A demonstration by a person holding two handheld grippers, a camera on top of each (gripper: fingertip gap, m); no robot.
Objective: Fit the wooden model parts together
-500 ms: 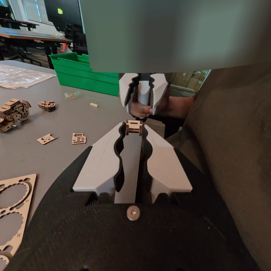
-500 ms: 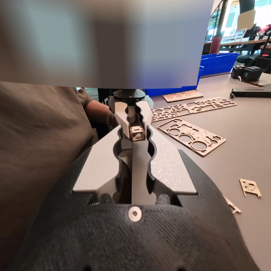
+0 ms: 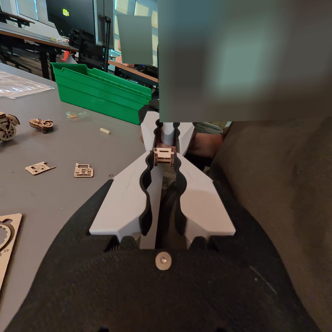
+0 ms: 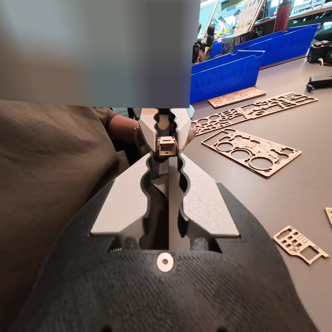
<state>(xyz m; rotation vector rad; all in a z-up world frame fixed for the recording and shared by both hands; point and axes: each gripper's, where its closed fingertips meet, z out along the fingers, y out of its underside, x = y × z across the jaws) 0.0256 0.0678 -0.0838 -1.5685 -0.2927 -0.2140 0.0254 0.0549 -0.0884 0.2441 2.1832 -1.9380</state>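
Wooden box (image 3: 163,156) betw. both grippers, seemingly

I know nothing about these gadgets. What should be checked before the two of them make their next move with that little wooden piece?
1. Left gripper fingers clamped on the small pale wooden box-shaped part: ok.
2. Right gripper fingers parted, nothing seen between them: ok.
3. Right gripper facing the part head-on, tips close to it: ok.
4. Right fingers touching the part: cannot tell.
5. A second piece in hand to fit on: not ok. The loose flat wooden pieces lie on the grey table, untouched.
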